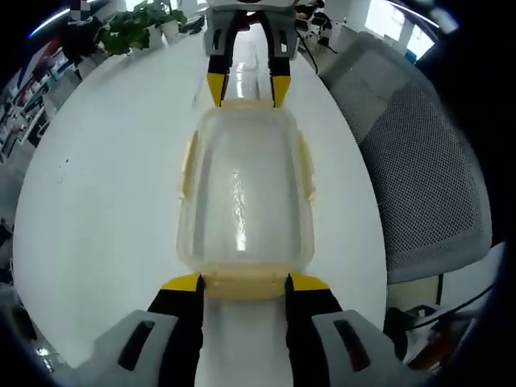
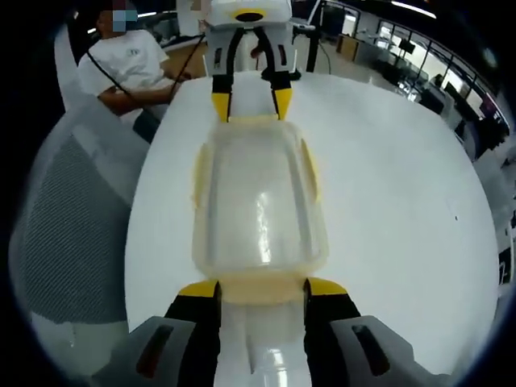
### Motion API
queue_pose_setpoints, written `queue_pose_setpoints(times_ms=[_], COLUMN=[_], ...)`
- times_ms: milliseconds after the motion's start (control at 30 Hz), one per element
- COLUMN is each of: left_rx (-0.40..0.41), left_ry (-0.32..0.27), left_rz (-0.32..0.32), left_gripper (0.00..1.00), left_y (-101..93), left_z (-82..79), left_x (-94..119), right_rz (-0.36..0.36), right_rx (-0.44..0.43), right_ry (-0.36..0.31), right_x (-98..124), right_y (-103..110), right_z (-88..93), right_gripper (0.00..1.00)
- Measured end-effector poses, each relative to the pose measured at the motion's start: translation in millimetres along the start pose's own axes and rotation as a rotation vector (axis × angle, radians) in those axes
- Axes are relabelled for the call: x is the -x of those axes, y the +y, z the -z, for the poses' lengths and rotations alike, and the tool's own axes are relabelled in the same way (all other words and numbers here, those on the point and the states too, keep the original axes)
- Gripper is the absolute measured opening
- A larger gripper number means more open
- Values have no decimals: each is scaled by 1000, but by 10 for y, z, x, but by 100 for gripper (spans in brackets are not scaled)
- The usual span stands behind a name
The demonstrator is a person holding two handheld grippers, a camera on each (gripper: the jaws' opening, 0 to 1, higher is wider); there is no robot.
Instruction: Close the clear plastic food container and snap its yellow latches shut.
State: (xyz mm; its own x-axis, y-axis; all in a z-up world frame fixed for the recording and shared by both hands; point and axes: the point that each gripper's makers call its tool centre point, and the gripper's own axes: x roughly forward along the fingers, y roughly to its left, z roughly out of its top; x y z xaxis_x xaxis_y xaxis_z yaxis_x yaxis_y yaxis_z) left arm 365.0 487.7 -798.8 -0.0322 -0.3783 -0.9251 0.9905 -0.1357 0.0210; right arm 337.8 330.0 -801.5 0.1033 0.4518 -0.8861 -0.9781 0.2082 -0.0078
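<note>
Lid is seated on the container (image 1: 244,197), which sits mid-bench (image 1: 113,201). Your left gripper (image 1: 244,284) and right gripper (image 2: 262,288) bracket opposite end latches, jaws spread, gripping nothing. Next: press each end latch (image 1: 244,286) down.

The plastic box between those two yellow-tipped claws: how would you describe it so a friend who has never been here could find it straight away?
Look at the big white table next to the grey mesh chair. In the middle of it lies a clear plastic container, rounded and oblong, with its lid on. Its pale yellow latches along the edges set it apart, and a left gripper and a right gripper face it from opposite ends.
</note>
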Motion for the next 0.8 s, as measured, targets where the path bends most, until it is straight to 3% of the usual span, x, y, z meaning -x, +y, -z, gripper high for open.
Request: queue_pose_setpoints(times_ms=[467, 800], left_rx=[-14, 1], left_ry=[-14, -13], left_rz=[0, -19], left_gripper=[39, 39], left_y=[-133, -138], left_z=[-123, -133], left_x=[199, 382], right_rz=[8, 23], right_rx=[0, 30], right_ry=[0, -3], right_x=[249, 390], right_y=[157, 119], right_z=[-80, -219], right_gripper=[39, 39])
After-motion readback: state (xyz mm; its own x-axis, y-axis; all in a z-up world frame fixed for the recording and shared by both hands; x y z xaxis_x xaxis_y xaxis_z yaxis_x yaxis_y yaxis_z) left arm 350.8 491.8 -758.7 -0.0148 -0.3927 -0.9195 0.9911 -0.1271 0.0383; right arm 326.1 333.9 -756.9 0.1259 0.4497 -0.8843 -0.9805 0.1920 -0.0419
